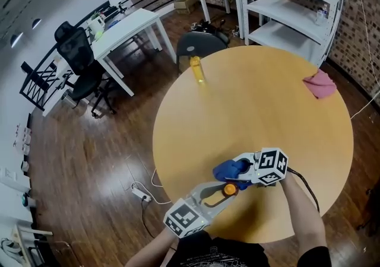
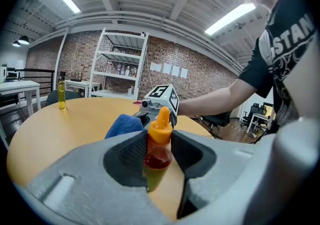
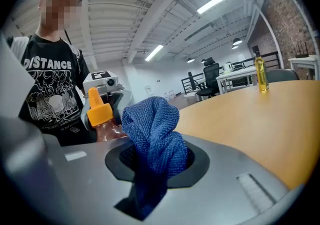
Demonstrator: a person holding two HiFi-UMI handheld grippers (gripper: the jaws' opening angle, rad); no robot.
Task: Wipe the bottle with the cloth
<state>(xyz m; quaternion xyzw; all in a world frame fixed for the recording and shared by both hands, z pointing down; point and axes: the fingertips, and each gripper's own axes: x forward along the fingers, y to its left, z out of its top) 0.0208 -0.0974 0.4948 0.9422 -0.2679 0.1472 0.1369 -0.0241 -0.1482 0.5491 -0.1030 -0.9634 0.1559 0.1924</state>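
— Now, the head view first: what lies where?
— Round wooden table [image 1: 255,99]. At its 6 o'clock edge the left gripper [image 1: 229,191] is clamped on a small bottle [image 1: 230,188] with an orange cap. The right gripper [image 1: 240,168], just at the bottle's 12 o'clock, pinches a blue cloth [image 1: 227,171]. A yellow bottle [image 1: 196,70] stands near the 11 o'clock rim and a pink cloth [image 1: 319,85] lies at 2 o'clock. Both are well apart from the grippers.

— And the left gripper view?
— Both jaws press on the body of the small bottle, which stands upright between them. Its contents are reddish and its cap rises above the pads. The blue cloth shows just behind it at 10 o'clock. The right gripper's marker cube sits at 12 o'clock, with the person's forearm leading off toward 3 o'clock.

— The right gripper view?
— Jaws clenched on the blue cloth, which bunches up above them and hangs down below. The small bottle stands at the cloth's 10 o'clock, held in the left gripper and close beside the folds. Whether cloth and bottle touch cannot be told. The yellow bottle shows far across the table at 2 o'clock.
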